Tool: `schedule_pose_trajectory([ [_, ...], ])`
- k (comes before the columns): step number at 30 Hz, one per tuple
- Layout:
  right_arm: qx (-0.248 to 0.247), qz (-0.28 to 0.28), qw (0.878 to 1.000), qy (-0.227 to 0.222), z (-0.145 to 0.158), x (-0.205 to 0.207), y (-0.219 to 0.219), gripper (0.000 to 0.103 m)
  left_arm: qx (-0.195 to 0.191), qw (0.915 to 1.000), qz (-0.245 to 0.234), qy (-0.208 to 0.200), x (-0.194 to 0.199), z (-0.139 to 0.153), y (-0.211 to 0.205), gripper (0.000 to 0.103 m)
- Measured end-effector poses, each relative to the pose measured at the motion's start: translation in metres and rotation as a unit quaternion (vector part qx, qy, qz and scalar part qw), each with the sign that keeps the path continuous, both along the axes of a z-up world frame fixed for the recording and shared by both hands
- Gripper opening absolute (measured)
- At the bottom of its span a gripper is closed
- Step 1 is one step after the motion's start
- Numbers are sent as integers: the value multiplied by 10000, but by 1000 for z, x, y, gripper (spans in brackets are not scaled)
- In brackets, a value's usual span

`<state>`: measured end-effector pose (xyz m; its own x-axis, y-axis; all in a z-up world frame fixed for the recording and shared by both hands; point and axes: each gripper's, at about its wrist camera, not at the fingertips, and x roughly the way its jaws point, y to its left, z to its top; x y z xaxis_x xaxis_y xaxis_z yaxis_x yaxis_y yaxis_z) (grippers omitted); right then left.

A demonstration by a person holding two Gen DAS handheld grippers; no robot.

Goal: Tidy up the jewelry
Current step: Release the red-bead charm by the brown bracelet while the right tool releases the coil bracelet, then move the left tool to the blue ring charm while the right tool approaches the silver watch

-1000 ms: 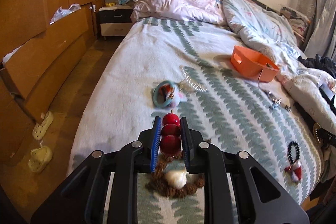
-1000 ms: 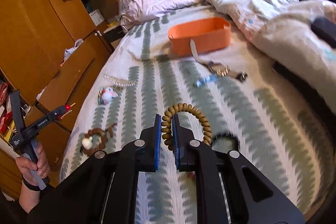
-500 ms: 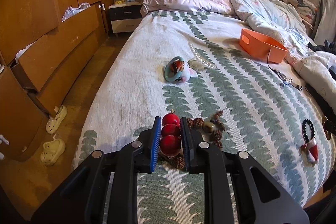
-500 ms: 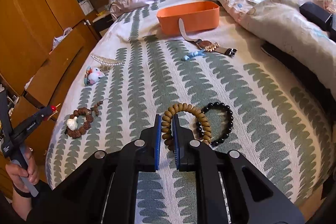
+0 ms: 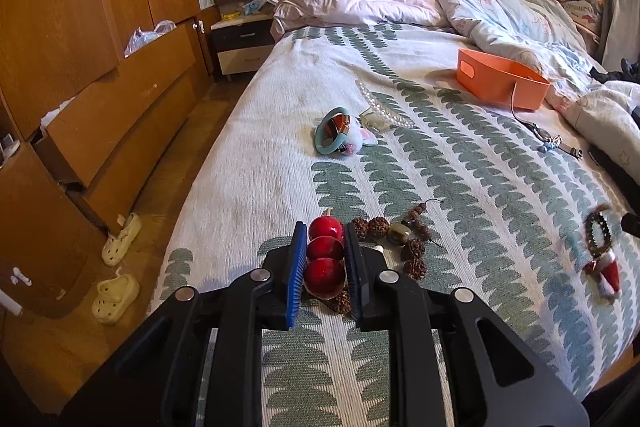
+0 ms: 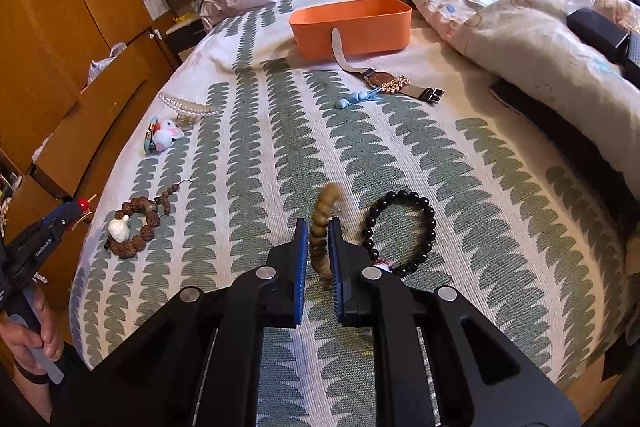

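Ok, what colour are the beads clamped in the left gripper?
Glossy red: the three beads in the left gripper show best in the left wrist view.

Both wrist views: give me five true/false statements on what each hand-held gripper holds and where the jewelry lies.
1. The left hand-held gripper is clamped on a string of red beads. True.
2. The right hand-held gripper holds the black bead bracelet. False: it is shut on the tan bead bracelet; the black one lies on the bedspread beside it.
3. The orange bin sits far up the bed, near the rumpled duvet. True.
4. The wristwatch is inside the orange bin. False: it lies on the bedspread in front of it.
5. The brown seed bracelet is in the right hand-held gripper. False: it lies on the bedspread, unheld.
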<state>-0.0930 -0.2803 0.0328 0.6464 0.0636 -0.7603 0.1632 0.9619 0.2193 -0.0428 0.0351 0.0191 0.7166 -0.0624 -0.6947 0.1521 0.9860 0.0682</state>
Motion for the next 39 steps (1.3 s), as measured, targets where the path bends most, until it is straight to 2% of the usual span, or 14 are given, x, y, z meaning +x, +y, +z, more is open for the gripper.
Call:
schedule_pose_trajectory([
  [13, -25, -38, 9999, -140, 3, -1, -2, 16, 166, 9997, 183, 84, -6, -9, -3, 22],
  [15, -5, -54, 9999, -156, 3, 1, -4, 17, 194, 9996, 182, 90, -5, -10, -5, 31],
  [17, -10, -64, 9998, -175, 2, 3, -5, 19, 206, 9996, 196, 68, -4, -10, -6, 53],
  [19, -26, -72, 9998, -205, 0, 6, -5, 20, 192, 9996, 216, -8, -3, -9, -5, 59],
  [22, -17, -54, 9999, -139, -4, 14, -5, 22, 196, 9993, 282, -158, 6, -6, -1, 77],
  [27, -150, 119, 9997, -174, 1, 41, -2, 29, -147, 9997, 182, 65, 41, 0, 11, 77],
  [31, -394, 319, 9984, -264, 8, 68, -1, 35, -218, 9996, 125, 134, 75, 5, 13, 78],
  [36, -438, 417, 9978, -260, 7, 106, -12, 35, -132, 9995, -136, 264, 114, -1, 0, 79],
  [39, -760, 492, 9953, -347, 9, 126, -19, 35, 65, 9994, -222, 256, 135, -8, -12, 79],
])
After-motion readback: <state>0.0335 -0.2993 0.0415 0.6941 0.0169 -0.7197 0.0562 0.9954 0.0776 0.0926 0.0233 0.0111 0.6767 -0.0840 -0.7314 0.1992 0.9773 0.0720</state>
